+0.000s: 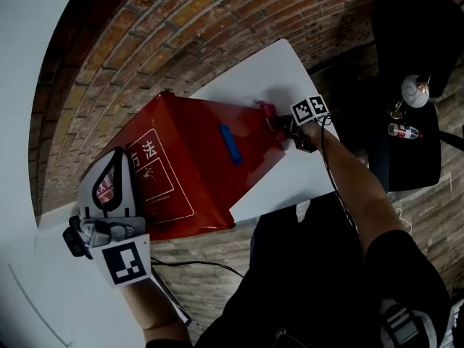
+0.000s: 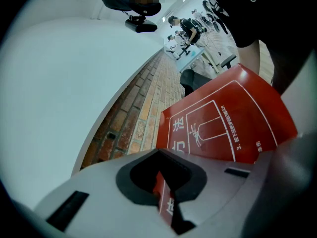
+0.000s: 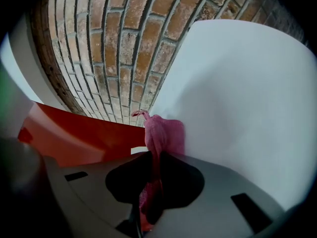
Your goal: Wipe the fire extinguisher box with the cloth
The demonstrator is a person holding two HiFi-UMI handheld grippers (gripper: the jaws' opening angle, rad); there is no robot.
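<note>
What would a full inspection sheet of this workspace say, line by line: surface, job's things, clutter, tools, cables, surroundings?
Surface: brick floor, with a white surface beside the box.
Job's things: red fire extinguisher box with a blue handle on its face; pink cloth at the box's far edge.
Clutter: bottle and white round object on a dark seat, off to the right.
Tools: left tool appears shut on the box's near edge; right tool shut on the cloth.
Cables: black cable on the floor near the person.
Surroundings: white wall along the bricks.
</note>
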